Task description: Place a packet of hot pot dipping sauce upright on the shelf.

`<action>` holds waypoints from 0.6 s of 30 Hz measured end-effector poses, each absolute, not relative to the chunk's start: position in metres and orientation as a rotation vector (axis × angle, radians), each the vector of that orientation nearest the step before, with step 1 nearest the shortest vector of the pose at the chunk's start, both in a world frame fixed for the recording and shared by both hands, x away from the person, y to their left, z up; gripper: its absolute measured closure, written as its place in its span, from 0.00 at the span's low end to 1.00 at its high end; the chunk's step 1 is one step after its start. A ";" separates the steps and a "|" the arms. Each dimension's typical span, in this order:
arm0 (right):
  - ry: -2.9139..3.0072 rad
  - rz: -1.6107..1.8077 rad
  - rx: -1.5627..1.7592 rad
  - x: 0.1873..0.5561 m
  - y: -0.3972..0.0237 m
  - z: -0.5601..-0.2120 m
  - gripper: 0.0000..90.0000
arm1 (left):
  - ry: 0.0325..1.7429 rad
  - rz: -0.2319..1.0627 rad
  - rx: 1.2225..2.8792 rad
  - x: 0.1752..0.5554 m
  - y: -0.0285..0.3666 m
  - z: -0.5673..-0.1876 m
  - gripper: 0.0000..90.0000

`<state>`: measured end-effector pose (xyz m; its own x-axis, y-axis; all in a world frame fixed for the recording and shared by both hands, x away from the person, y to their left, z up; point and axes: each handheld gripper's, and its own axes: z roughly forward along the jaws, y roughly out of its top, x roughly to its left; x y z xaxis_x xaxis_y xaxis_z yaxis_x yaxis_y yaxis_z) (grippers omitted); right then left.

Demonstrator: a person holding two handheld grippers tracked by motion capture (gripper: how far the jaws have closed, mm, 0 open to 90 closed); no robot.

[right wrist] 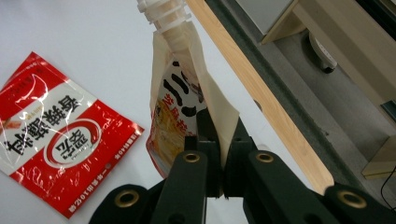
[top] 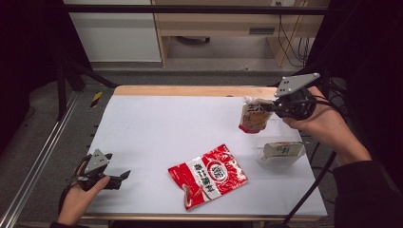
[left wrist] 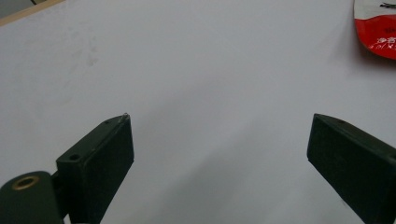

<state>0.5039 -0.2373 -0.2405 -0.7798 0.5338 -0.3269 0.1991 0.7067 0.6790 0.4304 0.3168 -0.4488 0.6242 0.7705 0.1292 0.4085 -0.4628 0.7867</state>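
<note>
- While the right gripper (top: 272,107) holds the spout pouch (top: 254,116) up over the far right part of the white table (top: 157,133), the step in hand looks like carrying the pouch to a new spot
- Its jaws are squeezed tight on the side edge of the pouch, as the right gripper view shows at the pads (right wrist: 205,135)
- The pouch hangs in the air, near the wooden back edge (right wrist: 261,98) of the table, and I cannot tell if its bottom touches the table
- Its long side runs up and down in the high view, with the white screw spout (top: 247,99) on top and the red bottom pointing down
- Next, I think the hand has to carry it to where it belongs and lower it gently, so it does not swing or slip
- The left gripper (top: 116,179) rests at the near left corner, jaws wide open, with nothing between them
- A flat red packet (top: 207,175) lies in the middle, and a pale pouch (top: 281,152) lies at the right, under the held one
</note>
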 end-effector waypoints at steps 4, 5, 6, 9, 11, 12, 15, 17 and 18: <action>2.402 0.865 0.583 0.506 -0.251 -0.246 0.99 | 0.924 0.623 2.103 0.431 0.317 -0.450 0.08; 2.401 0.866 0.590 0.507 -0.254 -0.248 0.99 | 0.927 0.622 2.100 0.431 0.317 -0.450 0.08; 2.404 0.864 0.594 0.508 -0.257 -0.249 0.99 | 0.930 0.623 2.101 0.431 0.318 -0.450 0.08; 2.408 0.867 0.615 0.512 -0.266 -0.255 0.99 | 0.941 0.625 2.096 0.432 0.320 -0.450 0.08; 2.413 0.860 0.627 0.514 -0.271 -0.260 0.99 | 0.943 0.630 2.091 0.431 0.321 -0.449 0.08; 2.416 0.855 0.633 0.514 -0.274 -0.262 0.99 | 0.945 0.631 2.090 0.431 0.321 -0.449 0.08; 2.431 0.854 0.653 0.516 -0.280 -0.271 0.99 | 0.948 0.629 2.092 0.432 0.322 -0.450 0.08; 2.439 0.846 0.663 0.518 -0.284 -0.276 0.99 | 0.951 0.623 2.087 0.432 0.322 -0.450 0.08; 2.442 0.847 0.668 0.518 -0.285 -0.278 0.99 | 0.951 0.622 2.089 0.432 0.322 -0.450 0.08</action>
